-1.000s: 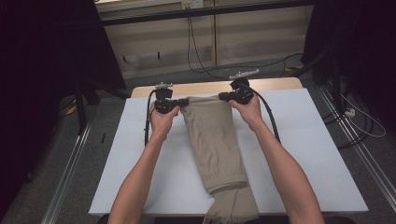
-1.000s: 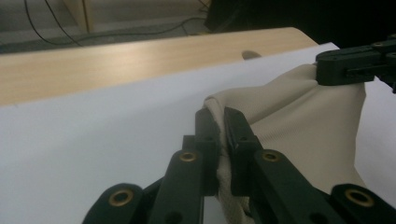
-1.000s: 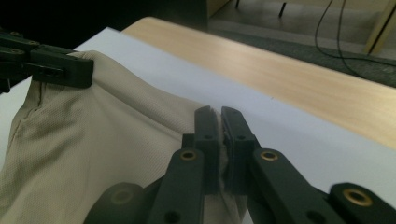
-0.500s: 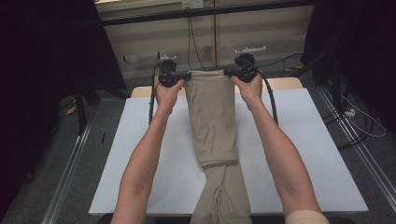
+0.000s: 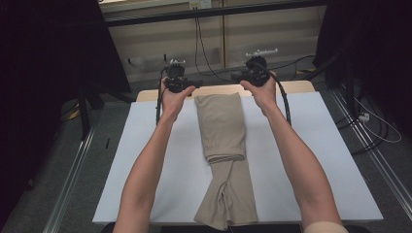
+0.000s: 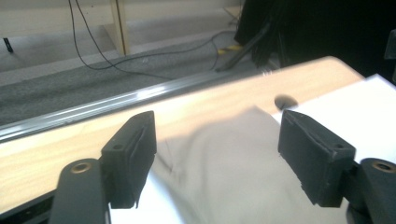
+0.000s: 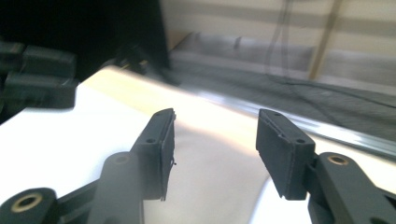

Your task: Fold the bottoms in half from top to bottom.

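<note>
Since the earlier frames the trousers [image 5: 222, 145] have been let go: the folded top edge, gripped and carried toward the far edge half a second ago, now lies flat on the white tabletop [image 5: 145, 170], and both tongs sit released with jaws wide apart. The left tongs [image 5: 187, 83] and right tongs [image 5: 239, 77] hover just beyond the fabric's far corners, one on each side, not touching it. The trouser hem runs off the near tabletop edge, and the right gripper view is too blurred to make out the cloth clearly.
</note>
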The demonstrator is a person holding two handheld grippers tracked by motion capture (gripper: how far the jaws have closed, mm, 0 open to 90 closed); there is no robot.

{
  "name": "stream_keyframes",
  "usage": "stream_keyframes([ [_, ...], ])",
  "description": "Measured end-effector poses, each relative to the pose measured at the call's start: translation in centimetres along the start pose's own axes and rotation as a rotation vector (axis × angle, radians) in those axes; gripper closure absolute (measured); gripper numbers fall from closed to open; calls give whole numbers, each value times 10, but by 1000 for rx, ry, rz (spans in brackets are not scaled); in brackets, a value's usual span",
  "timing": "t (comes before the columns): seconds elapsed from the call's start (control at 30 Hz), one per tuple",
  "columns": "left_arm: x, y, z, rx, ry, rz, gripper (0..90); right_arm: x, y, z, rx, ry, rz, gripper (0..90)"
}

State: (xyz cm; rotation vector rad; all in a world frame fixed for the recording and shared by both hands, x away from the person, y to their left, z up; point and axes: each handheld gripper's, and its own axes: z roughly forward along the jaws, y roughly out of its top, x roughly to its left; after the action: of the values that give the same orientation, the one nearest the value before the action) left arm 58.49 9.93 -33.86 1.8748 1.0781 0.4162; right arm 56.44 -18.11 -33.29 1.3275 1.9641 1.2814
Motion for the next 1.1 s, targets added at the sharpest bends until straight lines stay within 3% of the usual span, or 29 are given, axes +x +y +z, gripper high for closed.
stream_keyframes([
  [0.13, -18, -25, -21, -8, -71, 11, 190, 20, -37, -23, 40, 106, -39, 453],
  [0.17, -25, -37, -28, -4, -80, 30, 188, 27, -48, -31, 46, 143, -52, 453],
  [0.23, -36, -56, -39, 18, -80, 50, 189, 43, -73, -46, 92, 170, -100, 459],
  [0.37, -55, -103, -63, 58, -136, 93, 201, 73, -125, -83, 156, 257, -148, 508],
  [0.47, -69, -137, -79, 129, -154, 92, 218, 89, -152, -107, 189, 303, -168, 553],
  [0.53, -79, -162, -96, 176, -192, 116, 233, 100, -164, -120, 221, 326, -190, 615],
  [0.63, -94, -189, -119, 223, -239, 113, 307, 119, -188, -142, 270, 404, -207, 676],
  [0.7, -104, -208, -134, 266, -276, 117, 356, 129, -205, -152, 306, 388, -256, 686],
  [0.8, -118, -233, -154, 324, -319, 122, 417, 132, -224, -167, 345, 362, -260, 686],
  [0.9, -126, -249, -162, 367, -333, 137, 372, 128, -243, -182, 362, 331, -236, 619],
  [0.97, -131, -254, -165, 338, -325, 209, 320, 129, -250, -187, 369, 330, -232, 584],
  [1.03, -134, -253, -165, 350, -310, 215, 325, 134, -255, -189, 372, 322, -268, 577],
  [1.07, -139, -254, -165, 350, -308, 237, 327, 136, -256, -189, 370, 309, -290, 587],
  [1.1, -142, -255, -166, 353, -282, 282, 365, 139, -255, -190, 373, 285, -313, 664],
])
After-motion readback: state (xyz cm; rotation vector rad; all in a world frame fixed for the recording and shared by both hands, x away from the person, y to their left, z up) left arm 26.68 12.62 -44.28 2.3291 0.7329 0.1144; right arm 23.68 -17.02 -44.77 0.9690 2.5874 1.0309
